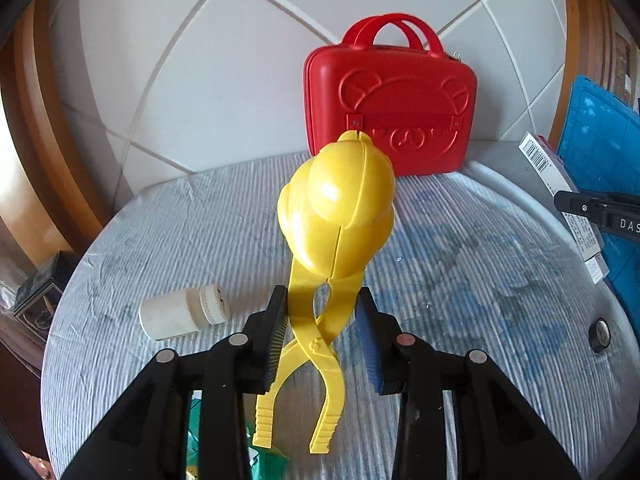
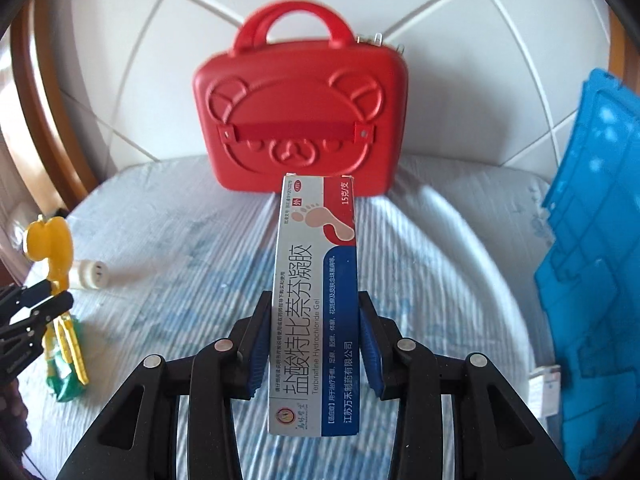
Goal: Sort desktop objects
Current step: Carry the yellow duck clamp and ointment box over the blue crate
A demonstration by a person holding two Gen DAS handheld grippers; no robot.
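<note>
Both grippers were loaded above the striped table (image 2: 168,240): the left gripper (image 1: 322,312) clamped the yellow snowball clip (image 1: 336,208) at its crossed handles, and the right gripper (image 2: 312,320) pinched the ointment box (image 2: 316,304) mid-length. Each load wanted a steady, level carry, clear of the red case (image 2: 300,120) at the far edge and the blue crate (image 2: 592,240) on the right.

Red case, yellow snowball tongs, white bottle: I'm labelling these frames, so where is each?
Red case (image 2: 300,120): right wrist view, embossed front face.
Yellow snowball tongs (image 1: 340,208): left wrist view, rounded mould head.
White bottle (image 1: 172,316): left wrist view, side of its body.
</note>
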